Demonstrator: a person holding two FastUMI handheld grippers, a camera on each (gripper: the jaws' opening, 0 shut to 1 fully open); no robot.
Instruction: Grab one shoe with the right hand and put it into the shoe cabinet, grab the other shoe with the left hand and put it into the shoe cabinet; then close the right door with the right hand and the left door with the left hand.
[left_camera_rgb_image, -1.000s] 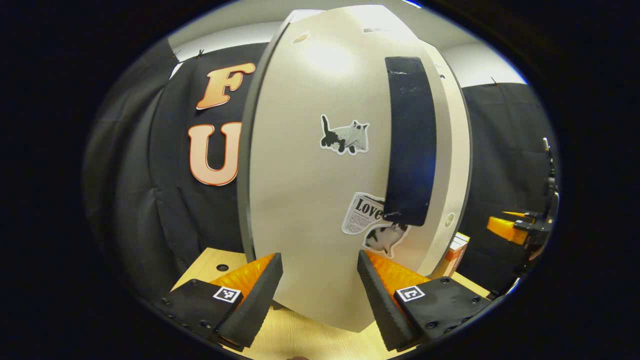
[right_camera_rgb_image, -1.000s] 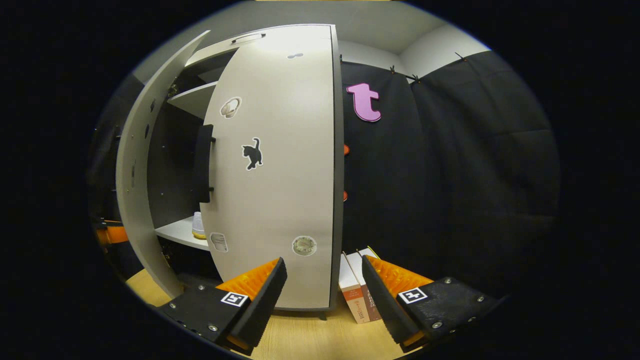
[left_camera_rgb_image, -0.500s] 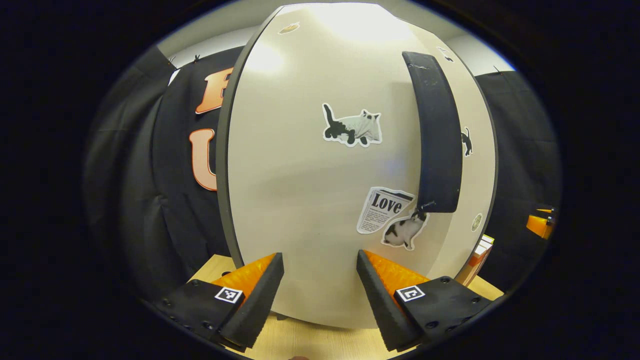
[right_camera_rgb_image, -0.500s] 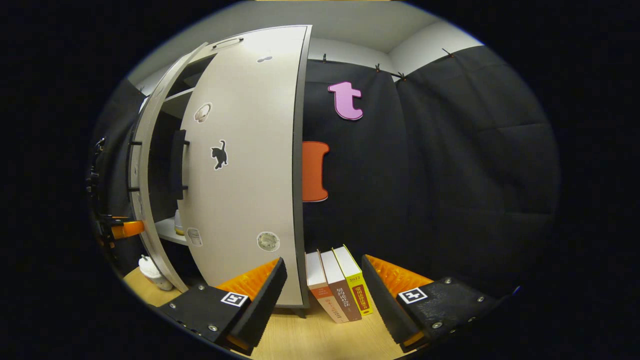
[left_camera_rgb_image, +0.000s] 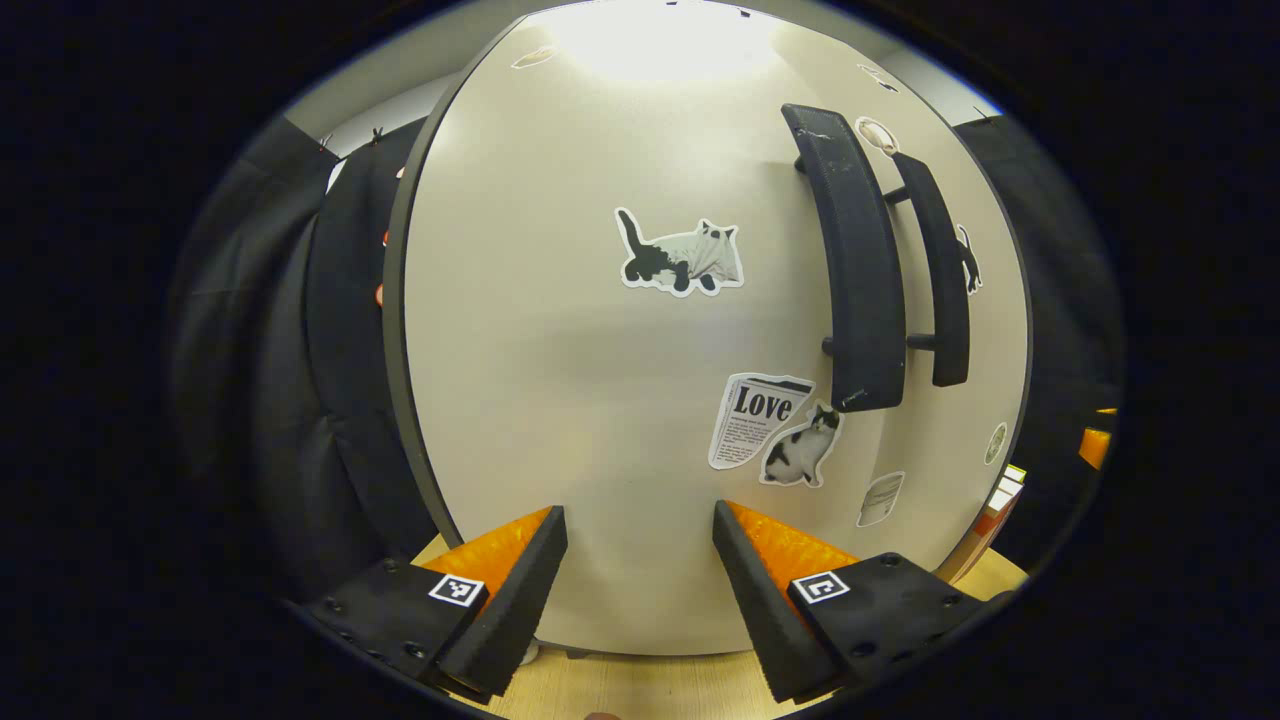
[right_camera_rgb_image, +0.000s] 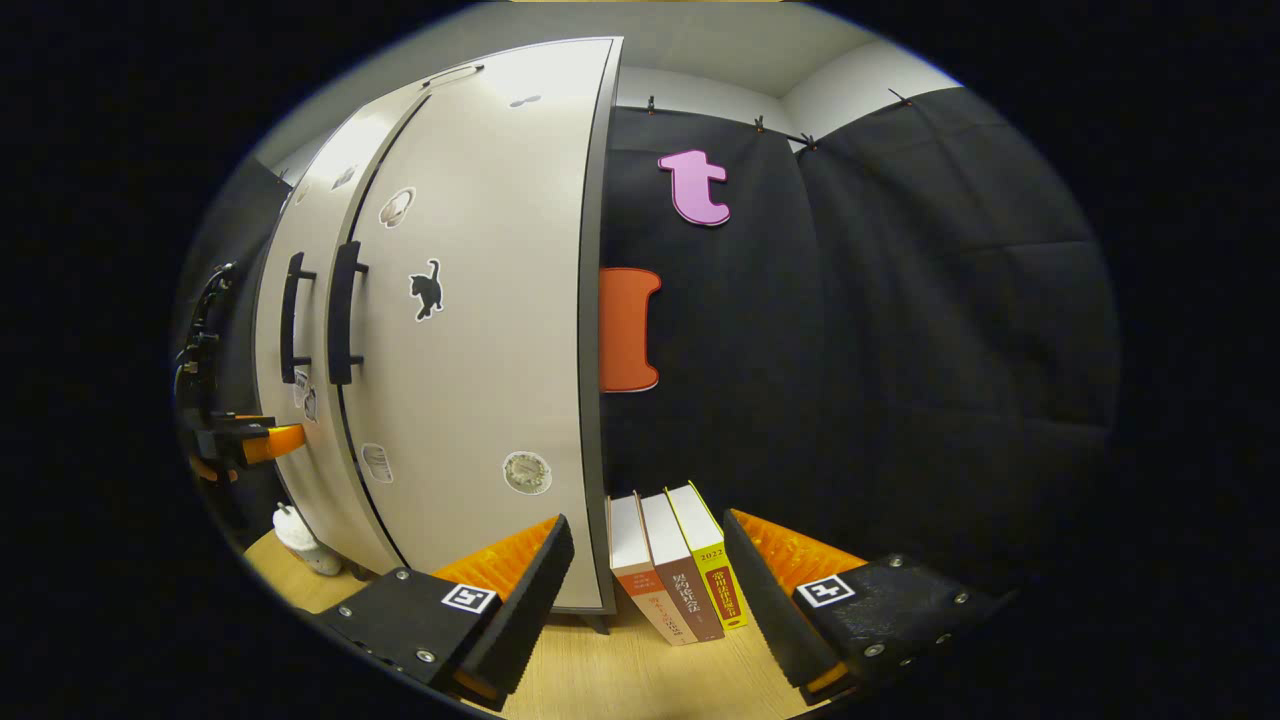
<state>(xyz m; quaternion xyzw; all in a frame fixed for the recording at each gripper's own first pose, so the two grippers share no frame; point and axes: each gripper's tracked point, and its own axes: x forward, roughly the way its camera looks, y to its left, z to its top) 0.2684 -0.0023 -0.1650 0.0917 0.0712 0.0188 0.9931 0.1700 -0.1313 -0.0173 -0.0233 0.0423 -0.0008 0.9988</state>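
The left gripper faces the left door squarely, fingers spread wide, holding nothing. The right gripper (also wide, empty) points past the right door, frame left; both doors stand upright.

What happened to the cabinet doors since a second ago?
The left door swung shut and now sits flush beside the right door, so their two handles stand side by side and the shelf with the shoe is hidden. Nothing was grabbed or let go. Both claws, left and right, stayed open, and the books stayed put.
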